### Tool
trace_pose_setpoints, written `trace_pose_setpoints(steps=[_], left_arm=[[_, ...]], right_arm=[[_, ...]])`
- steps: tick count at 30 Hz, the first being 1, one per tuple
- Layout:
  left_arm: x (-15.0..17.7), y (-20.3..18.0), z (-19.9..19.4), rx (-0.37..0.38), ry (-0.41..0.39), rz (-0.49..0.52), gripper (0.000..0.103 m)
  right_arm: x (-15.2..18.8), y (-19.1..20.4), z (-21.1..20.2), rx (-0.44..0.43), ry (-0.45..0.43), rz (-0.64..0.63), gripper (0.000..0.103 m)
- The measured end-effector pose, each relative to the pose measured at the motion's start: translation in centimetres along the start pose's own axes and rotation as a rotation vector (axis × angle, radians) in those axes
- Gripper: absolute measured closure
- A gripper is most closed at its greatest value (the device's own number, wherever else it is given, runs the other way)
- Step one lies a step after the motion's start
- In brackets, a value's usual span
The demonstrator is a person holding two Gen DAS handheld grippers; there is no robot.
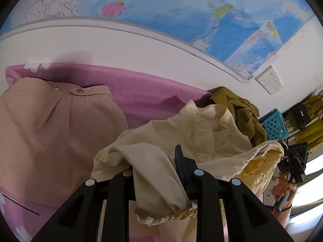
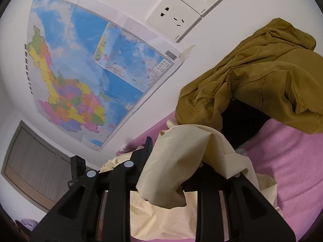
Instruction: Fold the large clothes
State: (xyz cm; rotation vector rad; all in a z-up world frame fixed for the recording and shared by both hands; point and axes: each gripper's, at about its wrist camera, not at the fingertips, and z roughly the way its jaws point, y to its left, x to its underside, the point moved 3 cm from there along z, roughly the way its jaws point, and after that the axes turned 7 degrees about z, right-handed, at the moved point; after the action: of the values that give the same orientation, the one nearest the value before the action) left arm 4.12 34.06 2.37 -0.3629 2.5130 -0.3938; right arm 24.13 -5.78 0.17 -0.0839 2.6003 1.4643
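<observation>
A cream garment lies bunched on the pink bed sheet. My left gripper is shut on a fold of it near an elastic cuff; the cloth hides the left finger. In the right wrist view the same cream garment hangs over my right gripper, which is shut on it with the right finger covered. The right gripper also shows at the right edge of the left wrist view, held by a hand. A tan garment lies spread flat to the left.
A crumpled olive garment is heaped against the white wall behind the cream one. A wall map and wall sockets are above the bed. A blue perforated basket stands at the far right.
</observation>
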Motion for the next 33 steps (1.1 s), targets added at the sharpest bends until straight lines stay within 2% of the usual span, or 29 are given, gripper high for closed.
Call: trace_pose_setpoints(steps=[3,4,8,10,14,16,20,22,24,26,27,28,29,31,33], left_arm=[[-0.6,0.6,1.6,-0.011,0.022,-0.014,0.081],[-0.8,1.0,2.3,-0.01,0.035,-0.028,0.081],[-1.0,1.9,4.0,0.014,0.059,-0.064,0.079],[-1.1,2.4,4.8,0.018,0.065,-0.077,0.079],[-1.2,3.4,6.4,0.02,0.084,-0.109,0.079],[-1.3,3.8,6.8,0.02,0.089,-0.115,0.078],[-1.4,3.6,7.2,0.003,0.086,-0.112,0.077],[-1.4,3.3,7.0,0.011,0.076,-0.108,0.072],[-1.2,3.1,6.6,0.025,0.061,-0.098,0.069],[-1.0,2.9,6.0,0.037,0.038,-0.088,0.063],[-0.8,2.7,5.3,0.051,0.017,-0.076,0.058],[-0.7,2.5,4.9,0.06,0.001,-0.067,0.05],[-0.6,2.2,4.1,0.075,-0.024,-0.048,0.047],[-0.4,1.2,2.6,0.077,-0.076,0.019,0.042],[0.1,-0.4,0.7,0.066,-0.134,0.13,0.041]], right_arm=[[-0.1,0.4,0.4,0.043,-0.008,-0.03,0.073],[-0.1,0.6,0.5,0.053,-0.011,-0.04,0.069],[1.0,2.0,0.3,0.096,-0.04,-0.116,0.034],[2.5,3.1,0.0,0.149,-0.05,-0.198,0.029],[5.5,4.6,-1.1,0.178,-0.078,-0.295,0.025],[7.6,6.0,-0.7,0.186,-0.07,-0.393,0.025],[11.4,8.0,4.0,0.26,0.031,-0.589,0.026],[12.3,7.9,7.0,0.314,0.067,-0.641,0.026],[12.6,7.1,9.6,0.358,0.1,-0.664,0.03],[12.7,6.4,11.5,0.415,0.107,-0.702,0.055],[12.6,5.9,12.3,0.435,0.115,-0.715,0.062],[12.4,5.6,12.7,0.43,0.133,-0.701,0.081],[12.1,5.2,13.1,0.43,0.138,-0.679,0.09],[11.4,5.0,13.0,0.414,0.118,-0.668,0.098],[10.6,5.2,12.7,0.396,0.083,-0.653,0.099]])
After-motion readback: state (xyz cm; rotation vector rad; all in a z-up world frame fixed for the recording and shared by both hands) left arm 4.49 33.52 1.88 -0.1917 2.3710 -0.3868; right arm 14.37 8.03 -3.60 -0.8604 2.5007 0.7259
